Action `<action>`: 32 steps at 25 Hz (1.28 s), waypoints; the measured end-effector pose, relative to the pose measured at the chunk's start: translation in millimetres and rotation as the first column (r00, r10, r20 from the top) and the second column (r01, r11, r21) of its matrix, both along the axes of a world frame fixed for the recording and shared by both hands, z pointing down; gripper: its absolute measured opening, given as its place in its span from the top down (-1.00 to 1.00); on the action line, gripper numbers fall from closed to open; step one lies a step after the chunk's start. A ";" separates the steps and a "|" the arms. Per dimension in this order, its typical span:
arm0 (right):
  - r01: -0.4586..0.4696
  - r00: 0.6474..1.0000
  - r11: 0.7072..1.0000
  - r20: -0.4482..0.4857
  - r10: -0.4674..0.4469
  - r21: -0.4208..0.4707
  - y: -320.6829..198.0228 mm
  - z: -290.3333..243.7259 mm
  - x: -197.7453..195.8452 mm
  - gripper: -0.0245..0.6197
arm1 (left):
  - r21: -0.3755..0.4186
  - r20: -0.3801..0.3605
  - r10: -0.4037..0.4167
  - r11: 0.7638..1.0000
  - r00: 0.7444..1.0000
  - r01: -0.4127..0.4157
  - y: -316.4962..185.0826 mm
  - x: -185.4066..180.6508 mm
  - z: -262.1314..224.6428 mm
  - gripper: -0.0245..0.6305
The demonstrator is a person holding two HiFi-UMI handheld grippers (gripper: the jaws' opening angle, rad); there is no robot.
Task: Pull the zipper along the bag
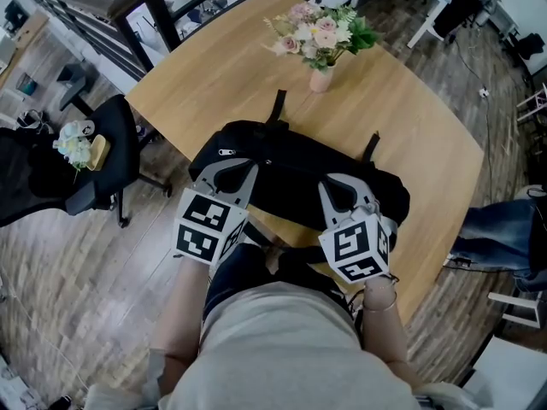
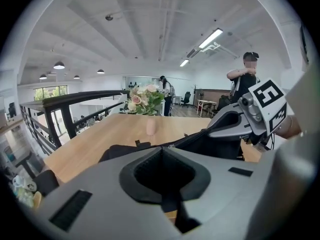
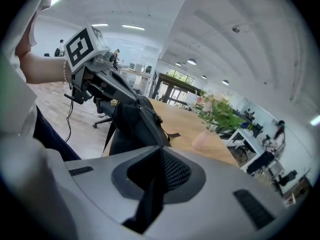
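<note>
Pinching bag point(image 1: 295, 167) near edge w/ L claw point(image 1: 232, 172) & R claw point(image 1: 344, 187).

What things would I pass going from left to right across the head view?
Black office chair → left gripper → right gripper → leg in jeans. The bag and the flowers overlap the grippers, so they are left out.

No text, label, brand, number or sign can be read anywhere.

I see a wooden table point(image 1: 197, 84) ahead, with a pink vase point(image 1: 320, 79) of flowers point(image 1: 320, 31) at one o'clock. A black chair point(image 1: 109, 156) stands at nine o'clock.
</note>
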State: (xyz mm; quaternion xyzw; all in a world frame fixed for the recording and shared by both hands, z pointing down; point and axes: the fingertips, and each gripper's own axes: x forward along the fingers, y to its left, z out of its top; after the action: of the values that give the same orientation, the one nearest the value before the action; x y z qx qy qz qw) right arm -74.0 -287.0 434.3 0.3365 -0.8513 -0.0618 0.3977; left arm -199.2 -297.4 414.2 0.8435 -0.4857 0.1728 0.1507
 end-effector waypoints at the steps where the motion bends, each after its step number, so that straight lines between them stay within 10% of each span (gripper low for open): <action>1: -0.008 1.000 1.000 0.005 0.008 0.000 -1.3 -0.6 1.3 0.83 | 0.003 0.006 -0.011 1.000 1.000 0.011 -1.7 -5.4 -0.5 0.87; 12: -0.064 0.997 0.998 0.049 0.064 -0.013 -8.1 -1.4 4.3 0.83 | 0.005 0.012 -0.096 0.995 0.995 0.096 -8.5 -57.2 0.0 0.87; 22: -0.085 0.996 0.996 0.028 0.085 0.014 -7.3 0.5 5.9 0.68 | 0.040 0.061 -0.122 0.992 0.991 0.119 -7.7 -54.3 1.3 0.86; 32: -0.108 0.983 0.994 0.148 0.106 0.011 -4.0 -21.3 6.8 0.47 | 0.060 -0.051 -0.024 0.998 0.998 0.027 -0.6 -13.0 -20.8 0.86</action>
State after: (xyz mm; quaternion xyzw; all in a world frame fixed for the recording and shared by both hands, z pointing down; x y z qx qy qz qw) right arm -67.2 -291.1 413.0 0.3890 -0.8586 -0.0232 0.3332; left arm -212.2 -298.0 393.5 0.8455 -0.4974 0.1347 0.1396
